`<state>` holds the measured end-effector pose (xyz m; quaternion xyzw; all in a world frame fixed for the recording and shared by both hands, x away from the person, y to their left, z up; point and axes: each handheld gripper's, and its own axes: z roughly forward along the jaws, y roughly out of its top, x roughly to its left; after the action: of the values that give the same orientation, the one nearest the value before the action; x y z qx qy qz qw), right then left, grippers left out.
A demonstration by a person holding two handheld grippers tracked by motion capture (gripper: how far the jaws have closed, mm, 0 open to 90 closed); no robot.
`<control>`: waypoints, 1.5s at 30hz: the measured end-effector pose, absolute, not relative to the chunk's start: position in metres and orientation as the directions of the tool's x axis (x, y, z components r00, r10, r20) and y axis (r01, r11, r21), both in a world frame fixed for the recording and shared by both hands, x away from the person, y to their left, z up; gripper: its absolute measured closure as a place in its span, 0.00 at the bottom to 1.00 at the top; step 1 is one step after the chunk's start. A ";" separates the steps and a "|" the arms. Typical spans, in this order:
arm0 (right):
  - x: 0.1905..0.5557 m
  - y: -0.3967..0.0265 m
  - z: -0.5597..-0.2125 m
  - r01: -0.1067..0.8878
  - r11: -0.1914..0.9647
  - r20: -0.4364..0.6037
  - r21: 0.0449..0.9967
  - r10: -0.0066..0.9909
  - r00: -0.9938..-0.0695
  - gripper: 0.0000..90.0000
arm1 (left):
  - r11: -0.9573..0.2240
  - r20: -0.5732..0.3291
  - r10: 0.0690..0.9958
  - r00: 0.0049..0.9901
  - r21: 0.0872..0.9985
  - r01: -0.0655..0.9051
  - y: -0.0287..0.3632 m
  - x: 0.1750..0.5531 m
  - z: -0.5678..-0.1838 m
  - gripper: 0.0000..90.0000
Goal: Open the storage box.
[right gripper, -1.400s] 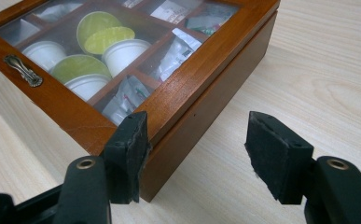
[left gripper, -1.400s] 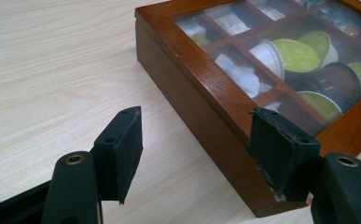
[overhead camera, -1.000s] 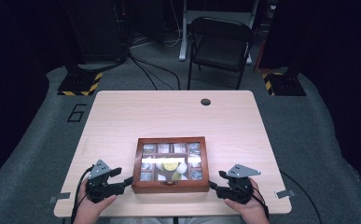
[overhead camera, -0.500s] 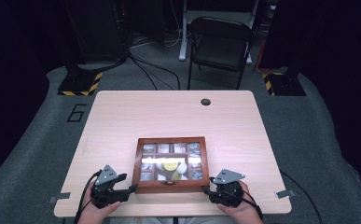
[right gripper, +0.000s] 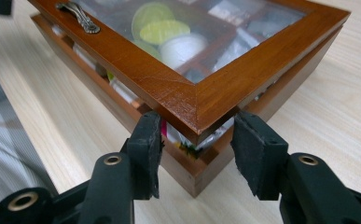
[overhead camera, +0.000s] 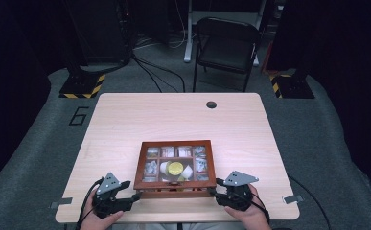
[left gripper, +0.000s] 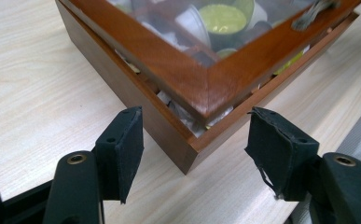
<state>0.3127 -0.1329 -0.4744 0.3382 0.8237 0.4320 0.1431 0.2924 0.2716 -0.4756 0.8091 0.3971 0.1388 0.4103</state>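
While my left gripper (left gripper: 194, 156) gapes apart before one near corner, my right gripper (right gripper: 194, 154) straddles the other, jaws spread, unclamped. Beyond them sits the glass-lidded wooden box (overhead camera: 175, 165) on the table (overhead camera: 173, 117), lid slightly ajar.

One light wooden table (overhead camera: 125, 124). One brown wooden box (overhead camera: 175, 189) with a glass-paned lid, carrying one metal handle (right gripper: 79, 17). One round yellow-green item (overhead camera: 175, 167) under the glass. Two black two-jaw grippers: left gripper (overhead camera: 134, 197), right gripper (overhead camera: 214, 193). One black folding chair (overhead camera: 226, 48). One dark round hole (overhead camera: 211, 104) in the tabletop.
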 end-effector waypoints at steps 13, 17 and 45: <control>0.318 -0.132 -0.470 0.429 0.375 0.067 0.822 0.684 -0.727 0.54 | -0.344 -0.065 0.771 0.634 0.795 0.500 0.256 0.310 -0.470 0.29; 0.322 -0.132 -0.464 0.440 0.353 0.083 0.826 0.696 -0.713 0.48 | -0.339 -0.057 0.770 0.636 0.807 0.483 0.256 0.313 -0.462 0.29; 0.391 -0.119 -0.371 0.383 0.274 0.069 0.882 0.730 -0.680 0.41 | -0.253 -0.050 0.783 0.621 0.885 0.390 0.248 0.382 -0.376 0.28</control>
<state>0.3913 -0.1192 -0.3711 0.3576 0.7778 0.4850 0.1786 0.3821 0.2476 -0.3762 0.7643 0.3836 0.2062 0.4755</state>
